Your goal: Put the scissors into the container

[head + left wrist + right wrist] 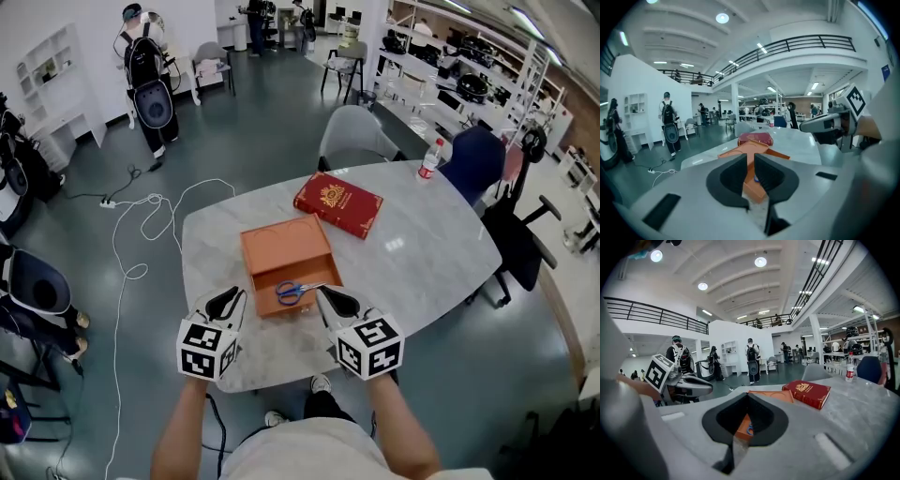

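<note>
My two claws sit low at the near edge of the marble table, one at each side of the orange container, which lies open with its lid flat on the far side. The scissors are already in the container's near tray, blue handles to my left and blades pointing right toward my right gripper. That claw's jaws are pressed together at the tips with nothing between them, and its own view shows this plainly. There the right gripper points at the box, and a blue loop of the scissors peeks out just below the joined tips. My left gripper rests just beside the box's near left corner. In its own view the left gripper has its jaws a narrow slit apart and grips nothing (only the orange wall of the container shows through the gap). Beyond the box a red book lies flat on the table, close to the lid's far right corner but apart from it. A plastic bottle stands upright at the far right rim. A grey chair is drawn up on the far side.
</note>
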`<act>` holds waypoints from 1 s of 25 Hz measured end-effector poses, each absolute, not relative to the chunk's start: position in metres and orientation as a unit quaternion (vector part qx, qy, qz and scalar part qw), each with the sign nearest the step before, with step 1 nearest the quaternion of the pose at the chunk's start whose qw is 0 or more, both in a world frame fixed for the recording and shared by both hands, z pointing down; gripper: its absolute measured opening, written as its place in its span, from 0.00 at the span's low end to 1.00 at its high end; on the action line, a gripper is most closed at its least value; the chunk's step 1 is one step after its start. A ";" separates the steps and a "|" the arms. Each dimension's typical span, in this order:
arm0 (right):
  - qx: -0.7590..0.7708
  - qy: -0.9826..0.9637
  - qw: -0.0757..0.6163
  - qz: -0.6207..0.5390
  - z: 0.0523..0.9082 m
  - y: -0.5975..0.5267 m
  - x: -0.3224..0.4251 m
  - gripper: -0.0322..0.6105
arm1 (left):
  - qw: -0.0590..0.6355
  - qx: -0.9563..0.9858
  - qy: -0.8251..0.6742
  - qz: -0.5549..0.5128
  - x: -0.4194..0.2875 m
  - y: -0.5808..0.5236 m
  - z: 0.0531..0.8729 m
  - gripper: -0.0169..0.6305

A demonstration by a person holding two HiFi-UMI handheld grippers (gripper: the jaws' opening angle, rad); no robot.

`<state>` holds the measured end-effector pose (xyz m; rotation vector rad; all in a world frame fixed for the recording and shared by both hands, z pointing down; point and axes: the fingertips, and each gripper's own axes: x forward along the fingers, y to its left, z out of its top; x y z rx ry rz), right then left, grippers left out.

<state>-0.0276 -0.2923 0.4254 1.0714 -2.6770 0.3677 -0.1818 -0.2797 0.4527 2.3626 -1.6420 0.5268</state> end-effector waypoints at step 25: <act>0.390 -0.907 0.112 0.109 0.415 -0.261 -0.022 0.06 | 0.108 0.781 -0.605 0.110 -0.196 -0.238 0.441 0.06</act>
